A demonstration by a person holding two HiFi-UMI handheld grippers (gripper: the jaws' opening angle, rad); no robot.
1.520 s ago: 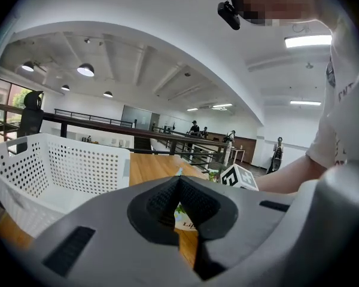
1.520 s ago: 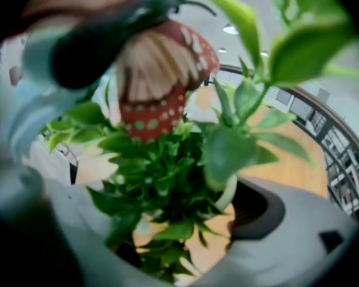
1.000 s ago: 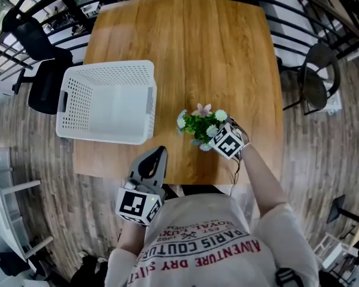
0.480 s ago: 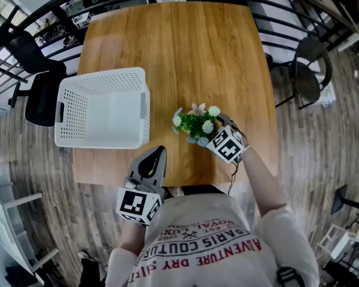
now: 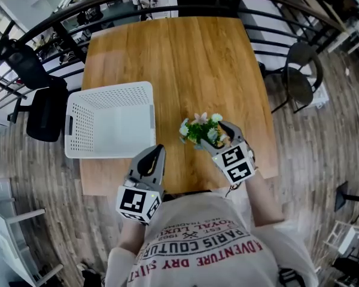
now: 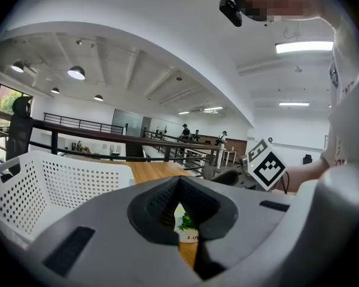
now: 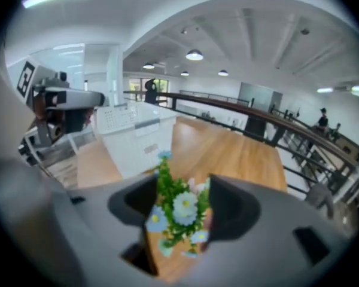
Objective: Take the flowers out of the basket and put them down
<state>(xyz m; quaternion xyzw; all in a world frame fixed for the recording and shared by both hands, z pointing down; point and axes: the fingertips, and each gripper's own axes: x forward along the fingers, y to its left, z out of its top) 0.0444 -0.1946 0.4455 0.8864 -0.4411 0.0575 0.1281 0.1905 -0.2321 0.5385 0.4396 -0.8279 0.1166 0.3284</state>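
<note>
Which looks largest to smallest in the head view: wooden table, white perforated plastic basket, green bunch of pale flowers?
1. wooden table
2. white perforated plastic basket
3. green bunch of pale flowers
Gaps are clear.

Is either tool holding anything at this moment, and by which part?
Nothing looks held. The right tool has just been closing its jaws, which straddle the flowers without pressing them; the left tool is shut and empty.
</note>
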